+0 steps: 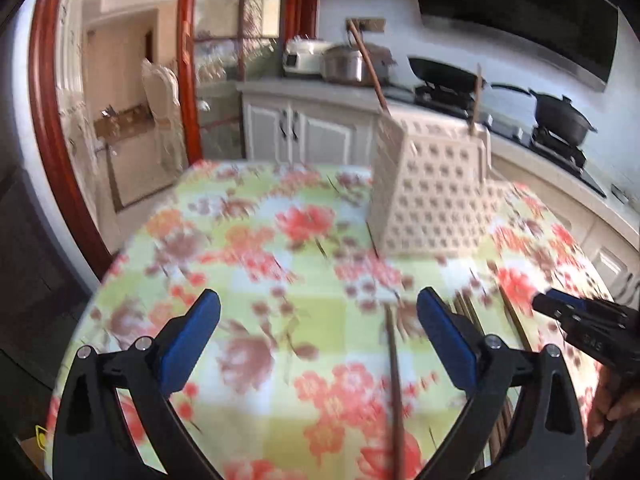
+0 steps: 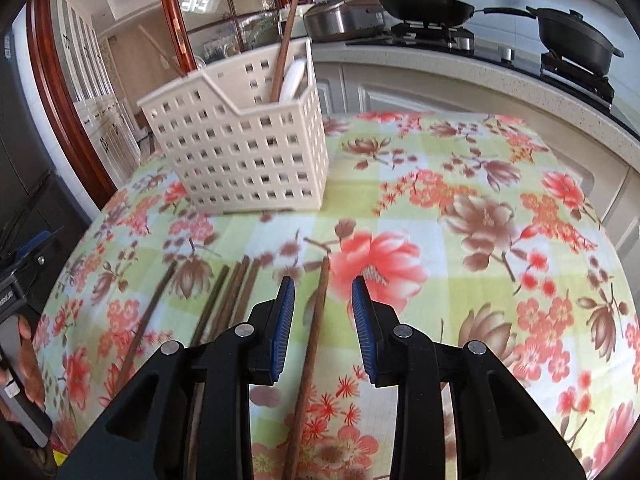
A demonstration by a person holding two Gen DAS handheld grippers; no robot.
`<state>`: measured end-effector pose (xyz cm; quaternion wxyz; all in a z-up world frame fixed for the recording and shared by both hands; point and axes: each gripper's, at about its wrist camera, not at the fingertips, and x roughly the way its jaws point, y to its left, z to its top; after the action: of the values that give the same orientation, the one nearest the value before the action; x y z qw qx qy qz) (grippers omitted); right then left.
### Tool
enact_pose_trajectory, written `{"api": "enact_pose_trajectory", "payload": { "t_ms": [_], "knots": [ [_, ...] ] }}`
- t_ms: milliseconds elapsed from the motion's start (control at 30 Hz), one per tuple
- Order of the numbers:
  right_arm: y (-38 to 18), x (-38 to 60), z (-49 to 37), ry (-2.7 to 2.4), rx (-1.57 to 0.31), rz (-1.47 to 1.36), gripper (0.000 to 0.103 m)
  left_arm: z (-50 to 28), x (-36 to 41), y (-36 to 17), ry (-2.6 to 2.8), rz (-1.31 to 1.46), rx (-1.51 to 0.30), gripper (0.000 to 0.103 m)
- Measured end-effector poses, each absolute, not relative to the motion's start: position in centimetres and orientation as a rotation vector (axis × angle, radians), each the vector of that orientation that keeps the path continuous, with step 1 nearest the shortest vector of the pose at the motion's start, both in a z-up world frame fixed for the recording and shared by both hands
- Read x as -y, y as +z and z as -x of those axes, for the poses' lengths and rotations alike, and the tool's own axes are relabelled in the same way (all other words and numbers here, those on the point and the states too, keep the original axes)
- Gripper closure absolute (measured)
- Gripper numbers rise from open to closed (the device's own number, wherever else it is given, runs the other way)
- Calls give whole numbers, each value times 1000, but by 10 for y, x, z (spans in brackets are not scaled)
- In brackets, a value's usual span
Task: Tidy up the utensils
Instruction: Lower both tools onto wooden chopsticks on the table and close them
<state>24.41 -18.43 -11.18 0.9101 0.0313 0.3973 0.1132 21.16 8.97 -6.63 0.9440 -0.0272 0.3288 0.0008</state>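
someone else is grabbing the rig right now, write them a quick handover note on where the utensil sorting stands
Left tool: open, empty, over a lone chopstick on the floral tablecloth.
Right tool: partly open, straddling one chopstick lying flat; pads not touching it.
Holder: the perforated white basket stands upright on the table, with at least one chopstick and a white utensil in it.
Done: those few pieces are in.
Left: the loose bundle of chopsticks beside the right tool, plus the two singles, still need to go into the basket.
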Motion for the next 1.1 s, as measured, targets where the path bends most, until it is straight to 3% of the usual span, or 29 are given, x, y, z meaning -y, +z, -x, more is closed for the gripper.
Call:
{"api": "enact_pose_trajectory", "payload": {
  "t_ms": [133, 367, 833, 900, 967, 1100],
  "knots": [
    [-121, 183, -244, 231, -842, -56, 73, -211, -74, -85, -6, 6, -704, 9],
    [-132, 175, -245, 235, -879, -2, 73, -223, -55, -110, -34, -55, -820, 24],
    [-135, 158, -251, 208, -887, 119, 74, -222, -50, -122, -25, -59, -855, 24],
    [-135, 159, -248, 207, -884, 120, 78, -223, -49, -122, -27, -59, -855, 24],
    [-136, 160, -246, 212, -881, 112, 89, -224, -48, -122, -31, -59, -857, 24],
    [-136, 162, -245, 223, -882, 99, 93, -227, -45, -124, -40, -59, -865, 24]
  ]
}}
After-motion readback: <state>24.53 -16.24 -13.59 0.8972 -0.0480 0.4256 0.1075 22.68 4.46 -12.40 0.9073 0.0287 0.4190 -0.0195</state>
